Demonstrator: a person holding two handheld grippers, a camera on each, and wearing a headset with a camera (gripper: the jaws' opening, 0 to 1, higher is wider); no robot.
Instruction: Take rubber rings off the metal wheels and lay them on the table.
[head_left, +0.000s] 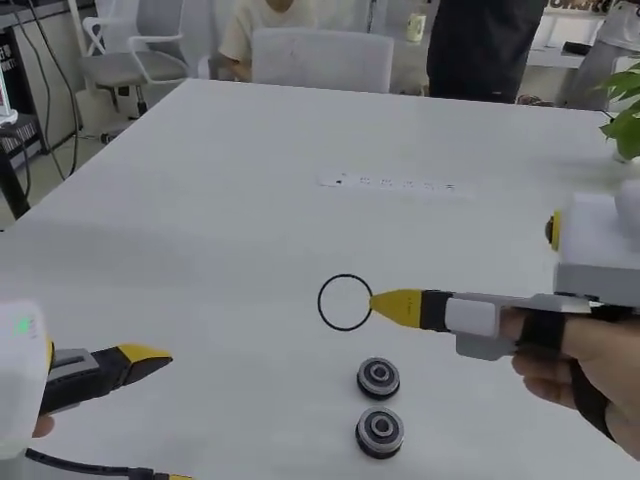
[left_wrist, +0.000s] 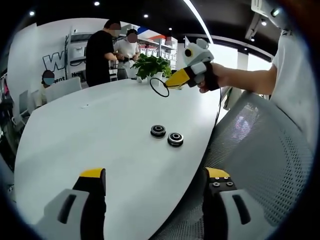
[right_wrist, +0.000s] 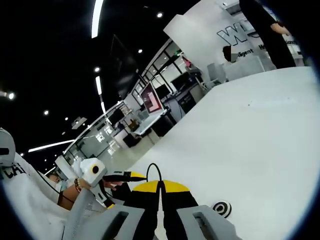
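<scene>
Now | right tongs (head_left: 378, 304): clamped on rubber ring (head_left: 345, 301), held up off counter (head_left: 250, 200) | left tongs (left_wrist: 155, 175): spread apart, gripping nothing, low at counter's near edge | metal wheels (head_left: 378, 377): two, close together on counter, apart from both tongs

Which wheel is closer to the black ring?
The farther wheel, closest to the ring the right gripper holds; the other wheel lies nearer the table edge.

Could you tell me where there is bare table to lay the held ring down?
The widest bare patch lies to the left of the rubber ring, between the left gripper and the socket strip. It is crowded on the near side of the right gripper, around the two metal wheels.
</scene>
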